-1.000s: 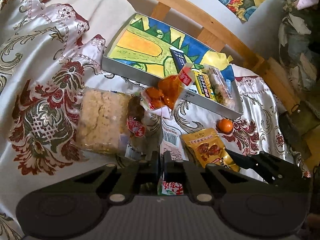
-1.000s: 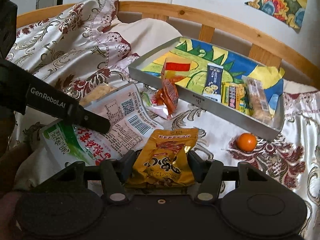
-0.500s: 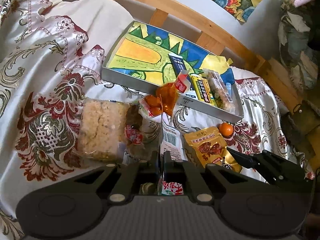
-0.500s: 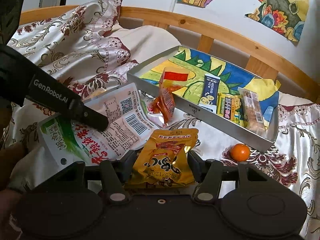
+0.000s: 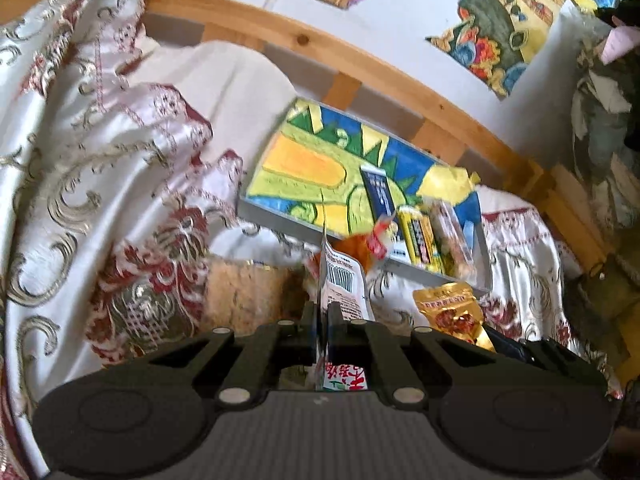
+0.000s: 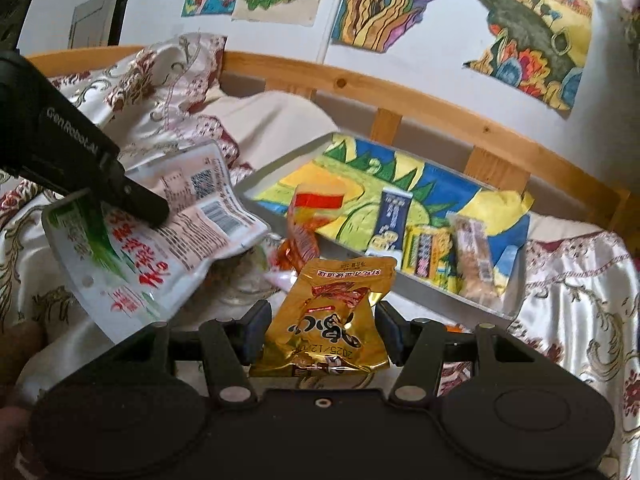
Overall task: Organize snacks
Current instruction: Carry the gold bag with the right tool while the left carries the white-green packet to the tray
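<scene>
My left gripper (image 5: 322,316) is shut on a white snack packet (image 5: 340,280) with a barcode, held edge-up above the bed; the packet also shows in the right wrist view (image 6: 160,240) with the left gripper (image 6: 152,212) pinching it. My right gripper (image 6: 320,324) is shut on a gold snack pouch (image 6: 332,320), lifted off the bed; the pouch shows in the left wrist view (image 5: 452,312). The grey tray (image 6: 420,284) with a colourful lining holds a blue bar (image 6: 392,216), a yellow bar (image 6: 426,252) and a clear-wrapped bar (image 6: 476,260).
An orange-red packet (image 6: 304,236) leans over the tray's near wall. A pale cracker pack (image 5: 248,292) lies on the patterned bedspread (image 5: 100,200) to the left. A wooden headboard rail (image 6: 400,96) runs behind the tray. Paintings hang on the wall.
Both grippers have risen and tilted up, lifting the white packet and the gold pouch off the bed. The orange fruit by the tray has gone out of sight.
</scene>
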